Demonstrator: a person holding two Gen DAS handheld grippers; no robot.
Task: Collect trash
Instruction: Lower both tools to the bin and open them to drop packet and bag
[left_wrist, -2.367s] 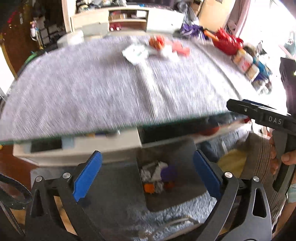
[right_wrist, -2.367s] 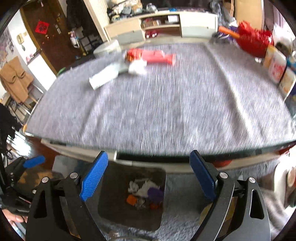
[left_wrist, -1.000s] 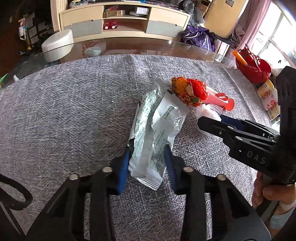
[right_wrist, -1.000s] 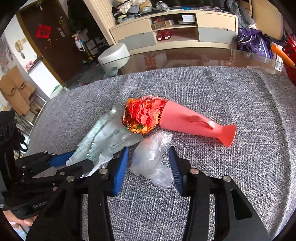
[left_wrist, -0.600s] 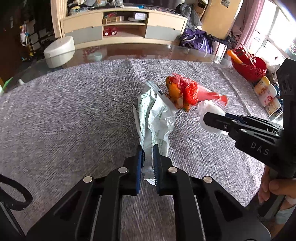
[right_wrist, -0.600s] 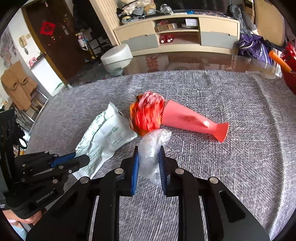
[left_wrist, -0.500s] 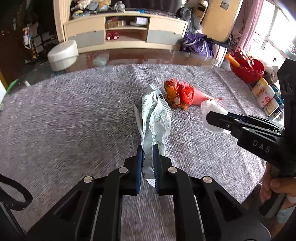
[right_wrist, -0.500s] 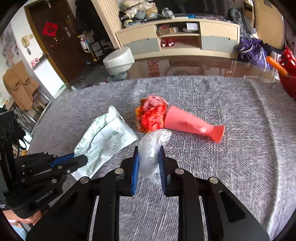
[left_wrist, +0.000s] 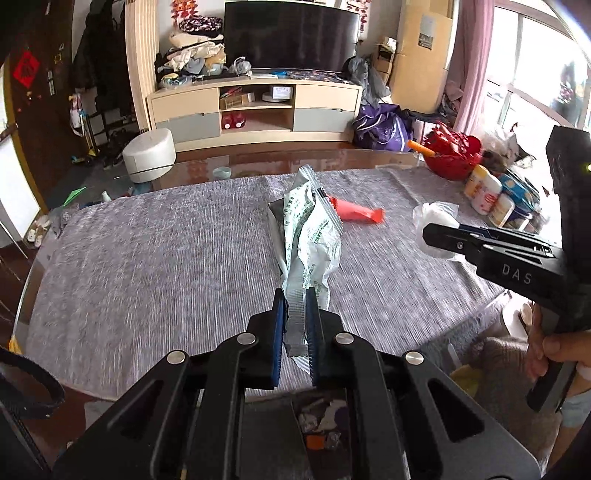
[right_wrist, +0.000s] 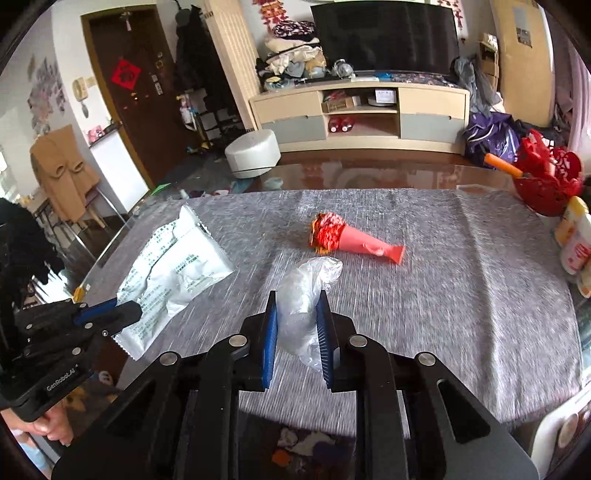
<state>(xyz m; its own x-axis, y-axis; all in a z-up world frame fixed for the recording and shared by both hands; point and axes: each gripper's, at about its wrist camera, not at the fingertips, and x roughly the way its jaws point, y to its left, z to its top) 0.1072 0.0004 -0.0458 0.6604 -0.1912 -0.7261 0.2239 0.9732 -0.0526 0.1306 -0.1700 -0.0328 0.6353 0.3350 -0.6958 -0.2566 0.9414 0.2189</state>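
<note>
My left gripper (left_wrist: 296, 299) is shut on a white and green snack wrapper (left_wrist: 312, 236) and holds it up above the grey tablecloth (left_wrist: 166, 251); the wrapper also shows in the right wrist view (right_wrist: 173, 269). My right gripper (right_wrist: 295, 304) is shut on a crumpled clear plastic bag (right_wrist: 308, 288), lifted off the cloth; the bag also shows in the left wrist view (left_wrist: 437, 221). A red cone-shaped wrapper (right_wrist: 354, 238) with a crinkled orange end still lies on the cloth, and shows in the left wrist view (left_wrist: 360, 213). A trash bin (left_wrist: 321, 428) with several scraps sits on the floor below the near table edge.
A red basket (right_wrist: 545, 179) and several bottles (right_wrist: 574, 240) stand at the table's right side. A glass table edge (right_wrist: 369, 173) shows past the cloth. A white stool (right_wrist: 253, 149) and a TV cabinet (right_wrist: 358, 114) stand beyond.
Both grippers have pulled back toward the near table edge and risen, each carrying its piece of trash. The red cone wrapper stays on the cloth, now farther away.
</note>
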